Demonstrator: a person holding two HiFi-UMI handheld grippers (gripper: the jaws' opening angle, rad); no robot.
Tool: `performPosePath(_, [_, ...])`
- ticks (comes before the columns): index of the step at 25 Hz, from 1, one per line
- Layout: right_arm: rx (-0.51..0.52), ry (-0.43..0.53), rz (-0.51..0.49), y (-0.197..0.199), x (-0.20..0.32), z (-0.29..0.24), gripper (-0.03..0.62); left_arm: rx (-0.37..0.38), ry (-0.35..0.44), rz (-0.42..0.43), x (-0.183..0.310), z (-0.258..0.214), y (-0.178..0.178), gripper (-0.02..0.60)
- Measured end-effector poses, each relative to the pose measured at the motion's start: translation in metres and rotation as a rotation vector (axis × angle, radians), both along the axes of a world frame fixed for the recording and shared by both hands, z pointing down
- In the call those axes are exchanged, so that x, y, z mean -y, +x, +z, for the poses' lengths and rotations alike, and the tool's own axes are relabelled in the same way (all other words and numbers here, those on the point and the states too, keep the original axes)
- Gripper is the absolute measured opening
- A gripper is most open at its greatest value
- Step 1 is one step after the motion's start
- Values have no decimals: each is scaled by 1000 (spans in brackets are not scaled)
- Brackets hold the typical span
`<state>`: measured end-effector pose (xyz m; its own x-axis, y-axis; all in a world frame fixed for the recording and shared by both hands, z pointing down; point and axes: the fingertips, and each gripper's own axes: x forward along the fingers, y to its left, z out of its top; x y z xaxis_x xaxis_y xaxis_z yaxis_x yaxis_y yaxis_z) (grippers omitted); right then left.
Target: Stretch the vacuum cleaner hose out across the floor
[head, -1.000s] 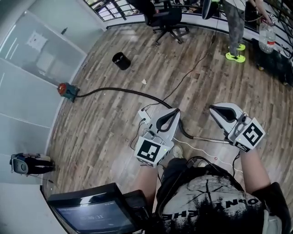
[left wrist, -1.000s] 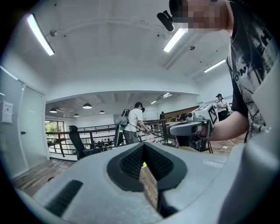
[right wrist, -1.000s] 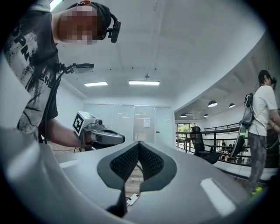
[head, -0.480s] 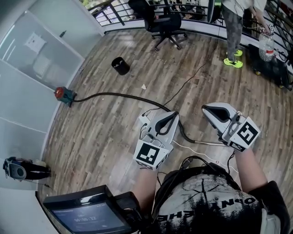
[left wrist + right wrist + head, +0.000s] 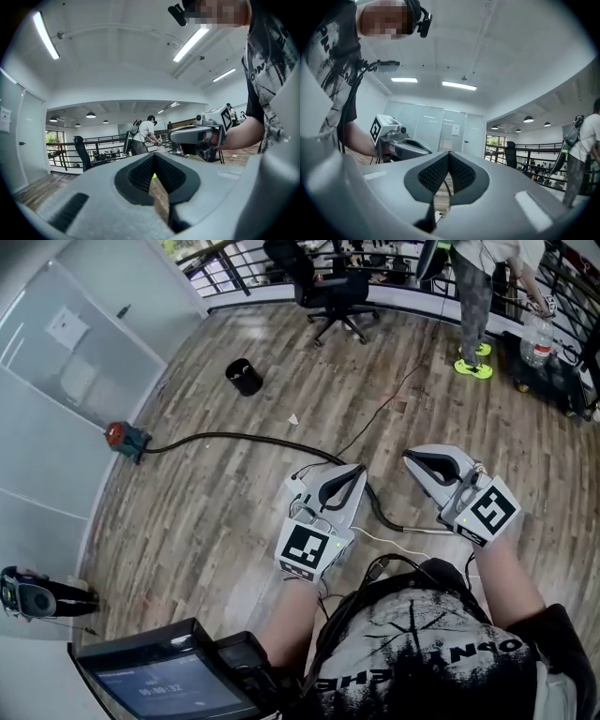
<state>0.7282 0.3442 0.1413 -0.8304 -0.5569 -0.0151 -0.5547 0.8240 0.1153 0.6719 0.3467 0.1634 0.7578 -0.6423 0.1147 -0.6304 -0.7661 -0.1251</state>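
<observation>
Hose [image 5: 234, 436] lies curved along the wood floor [image 5: 211, 517]. Left gripper [image 5: 353, 471] and right gripper [image 5: 411, 457] hover over its near end, jaws closed, both empty.

We're seeing the black vacuum hose [image 5: 234, 435] lying slack on the wood floor [image 5: 216, 512], running in a shallow curve from the red-and-teal cleaner body [image 5: 123, 439] to a thin metal wand [image 5: 424, 532].

Wood-plank floor [image 5: 234, 493], glass wall [image 5: 56, 381]
</observation>
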Motion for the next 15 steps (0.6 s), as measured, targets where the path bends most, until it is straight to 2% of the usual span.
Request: performPosePath(15, [-81, -29, 4, -11, -8, 20, 6, 4, -23, 23, -8, 16, 10, 5])
